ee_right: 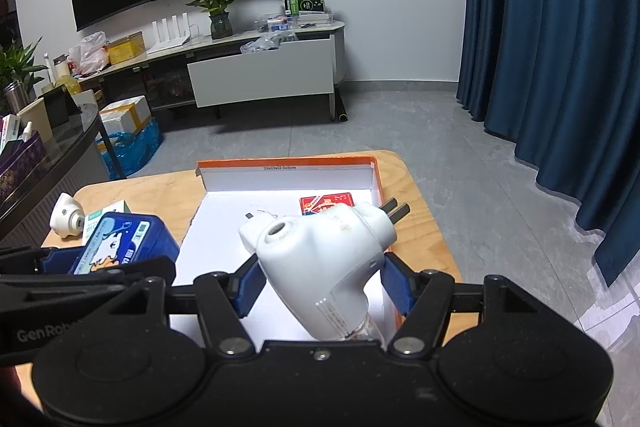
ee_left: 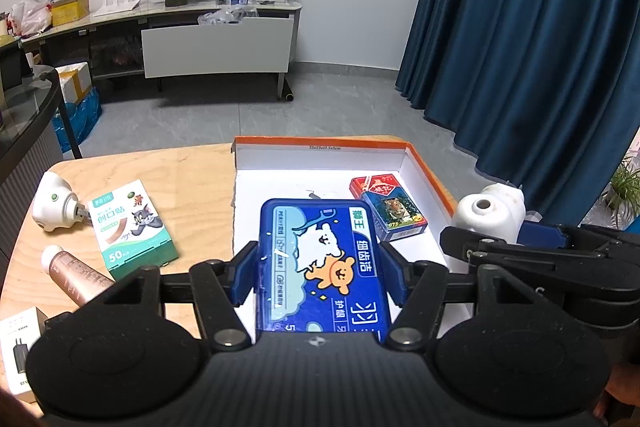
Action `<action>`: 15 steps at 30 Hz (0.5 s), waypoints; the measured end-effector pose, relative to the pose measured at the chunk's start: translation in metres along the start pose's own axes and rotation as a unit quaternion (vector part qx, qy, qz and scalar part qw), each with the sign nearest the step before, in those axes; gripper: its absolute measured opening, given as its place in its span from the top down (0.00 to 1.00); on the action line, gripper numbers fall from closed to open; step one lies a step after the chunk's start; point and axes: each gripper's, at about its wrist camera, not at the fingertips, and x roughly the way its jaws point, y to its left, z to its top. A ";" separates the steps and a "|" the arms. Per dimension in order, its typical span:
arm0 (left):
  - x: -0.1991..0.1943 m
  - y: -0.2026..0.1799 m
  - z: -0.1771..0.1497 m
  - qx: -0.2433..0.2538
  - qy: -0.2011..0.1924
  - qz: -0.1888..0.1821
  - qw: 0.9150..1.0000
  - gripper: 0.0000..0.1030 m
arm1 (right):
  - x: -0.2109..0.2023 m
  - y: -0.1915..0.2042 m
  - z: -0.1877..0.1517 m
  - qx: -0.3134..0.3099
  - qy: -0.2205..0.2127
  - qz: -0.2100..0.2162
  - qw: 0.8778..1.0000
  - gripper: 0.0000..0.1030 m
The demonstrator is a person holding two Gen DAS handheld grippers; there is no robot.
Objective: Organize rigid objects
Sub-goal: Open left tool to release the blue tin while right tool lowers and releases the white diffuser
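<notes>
Holding a flat blue plastic floss case [ee_left: 324, 263] between its pads, the left gripper [ee_left: 320, 271] hangs over the near half of the shallow white cardboard box with an orange rim [ee_left: 432, 169]. The case's long axis runs straight ahead toward the box's far wall. Just right of it, the right gripper [ee_right: 322, 279] clamps a white plug-in vaporiser [ee_right: 320, 259], prongs aimed at the box's right wall. A red-and-blue card pack [ee_left: 386, 213] lies inside, toward the far right corner, so the open floor left of it looks the likelier drop spot.
</notes>
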 end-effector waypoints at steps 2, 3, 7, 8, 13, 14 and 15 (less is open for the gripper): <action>0.001 0.000 -0.001 -0.001 0.002 0.000 1.000 0.38 | 0.001 0.000 -0.002 0.000 0.002 0.001 1.000 0.27; 0.002 0.000 -0.001 -0.002 0.003 -0.001 1.000 0.38 | 0.002 0.000 -0.003 0.000 0.003 0.000 1.000 0.27; 0.003 -0.001 -0.002 0.000 0.005 0.000 1.000 0.38 | 0.005 -0.002 -0.005 0.003 0.009 0.000 1.000 0.27; 0.004 -0.001 -0.002 -0.001 0.006 -0.001 1.000 0.38 | 0.005 -0.002 -0.005 0.002 0.010 0.000 1.000 0.27; 0.005 -0.001 -0.003 -0.001 0.007 -0.001 1.000 0.38 | 0.006 -0.001 -0.005 0.001 0.011 0.000 1.000 0.27; 0.005 0.000 -0.004 -0.002 0.008 -0.001 1.000 0.38 | 0.007 -0.001 -0.005 0.001 0.011 0.000 1.000 0.27; 0.006 0.000 -0.004 -0.003 0.008 -0.001 1.000 0.38 | 0.007 -0.001 -0.006 0.001 0.012 0.000 1.000 0.27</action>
